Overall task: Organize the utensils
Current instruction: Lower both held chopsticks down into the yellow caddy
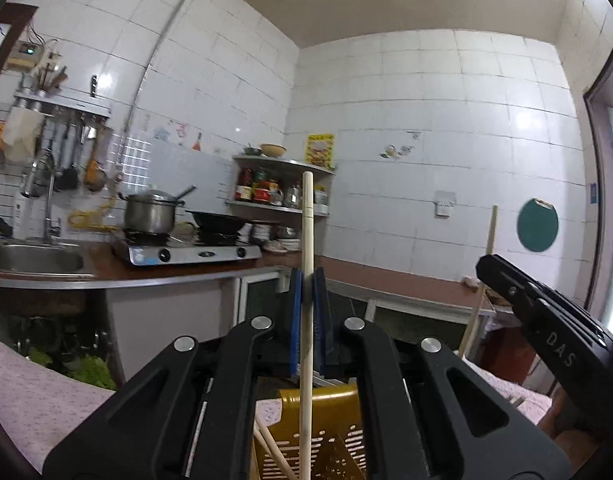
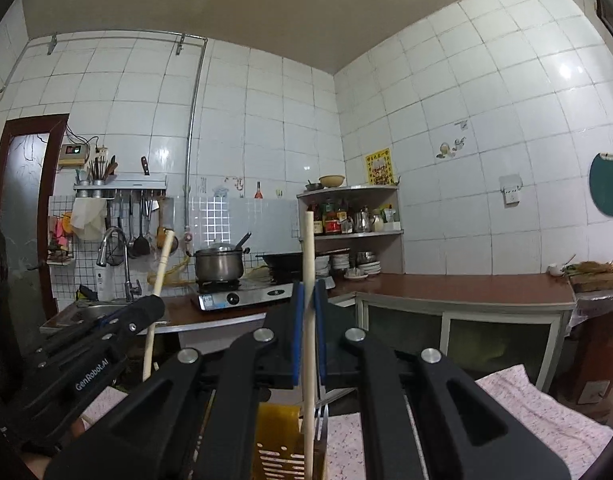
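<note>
My left gripper [image 1: 306, 278] is shut on a pale wooden chopstick [image 1: 307, 220] that stands upright between its blue pads. Its lower end reaches down to a yellow slotted utensil holder [image 1: 330, 436], where other chopsticks [image 1: 268, 446] lie slanted. My right gripper [image 2: 309, 290] is shut on a second upright chopstick [image 2: 308, 244] over the same yellow holder [image 2: 276, 436]. Each gripper shows in the other's view: the right gripper [image 1: 484, 270] with its stick [image 1: 489, 240] at the right, the left gripper [image 2: 156, 304] with its stick [image 2: 162, 264] at the left.
A pink patterned cloth [image 2: 526, 412] covers the table under the holder. Beyond it, a brown counter [image 2: 446, 290] carries a gas stove [image 2: 242, 296] with a steel pot [image 2: 218, 266] and a wok [image 2: 284, 262]. A sink [image 1: 34, 258] and a corner shelf [image 2: 358, 232] are further back.
</note>
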`<state>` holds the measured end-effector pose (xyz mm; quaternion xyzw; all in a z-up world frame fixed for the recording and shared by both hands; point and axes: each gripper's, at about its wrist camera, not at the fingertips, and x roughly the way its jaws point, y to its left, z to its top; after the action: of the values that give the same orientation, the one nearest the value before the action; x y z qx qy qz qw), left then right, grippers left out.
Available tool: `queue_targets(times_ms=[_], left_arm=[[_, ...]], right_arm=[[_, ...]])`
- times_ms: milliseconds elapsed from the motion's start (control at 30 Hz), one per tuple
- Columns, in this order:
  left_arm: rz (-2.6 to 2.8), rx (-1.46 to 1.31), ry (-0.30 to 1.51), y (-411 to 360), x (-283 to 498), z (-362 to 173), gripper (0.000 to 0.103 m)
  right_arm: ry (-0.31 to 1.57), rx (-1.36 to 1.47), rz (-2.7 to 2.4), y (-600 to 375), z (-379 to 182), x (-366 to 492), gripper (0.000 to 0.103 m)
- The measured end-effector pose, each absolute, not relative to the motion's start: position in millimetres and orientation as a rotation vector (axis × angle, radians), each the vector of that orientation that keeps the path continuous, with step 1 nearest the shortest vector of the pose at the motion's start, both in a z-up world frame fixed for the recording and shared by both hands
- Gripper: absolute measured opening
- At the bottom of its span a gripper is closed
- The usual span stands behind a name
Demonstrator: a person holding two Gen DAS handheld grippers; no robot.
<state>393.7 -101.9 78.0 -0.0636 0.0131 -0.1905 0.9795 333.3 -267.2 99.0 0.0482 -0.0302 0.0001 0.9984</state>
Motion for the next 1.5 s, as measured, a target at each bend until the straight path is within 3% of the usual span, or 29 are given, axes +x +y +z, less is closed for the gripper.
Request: queue_targets(times_ms=[333, 533, 800, 1500], left_arm=[[-0.461, -0.244, 0.085, -76, 413, 54, 0.005], [-0.491, -0.307, -0.017, -63, 398, 85, 0.005], [-0.396, -0.203, -0.178, -85, 377, 74, 0.005], [-0.369, -0.224, -0.268, -88, 375, 66, 0.005]], right_arm=[[-0.028, 0.081, 0.01, -272, 77, 334, 0.006], [-0.035, 0.108, 0.021, -275, 80, 331, 0.006], [-0.034, 0.079, 0.046, -273, 76, 326, 0.006], [-0.016, 0.124, 0.061, -286, 70, 328, 0.006]])
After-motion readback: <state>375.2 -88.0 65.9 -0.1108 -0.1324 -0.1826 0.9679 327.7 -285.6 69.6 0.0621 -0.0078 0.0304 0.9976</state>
